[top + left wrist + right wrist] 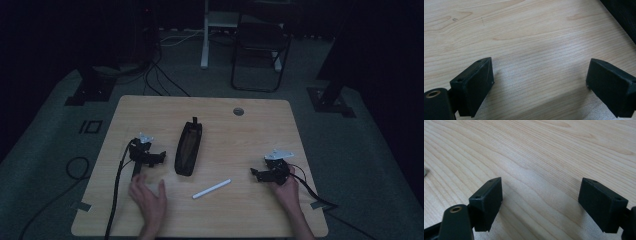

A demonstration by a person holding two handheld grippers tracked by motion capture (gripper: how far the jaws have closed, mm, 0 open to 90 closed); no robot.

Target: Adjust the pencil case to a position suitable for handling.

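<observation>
My wooden table carries a black pencil case at its centre. A white pen lies at five o'clock from it.

No readable text, label, brand or number appeared anywhere. The wooden table carried bare grain, no print. The black pouch and the white stick bore no marking that could be made out, though the high view was probably too dark and small to show fine lettering. Gripper jaws were plain black.
</observation>
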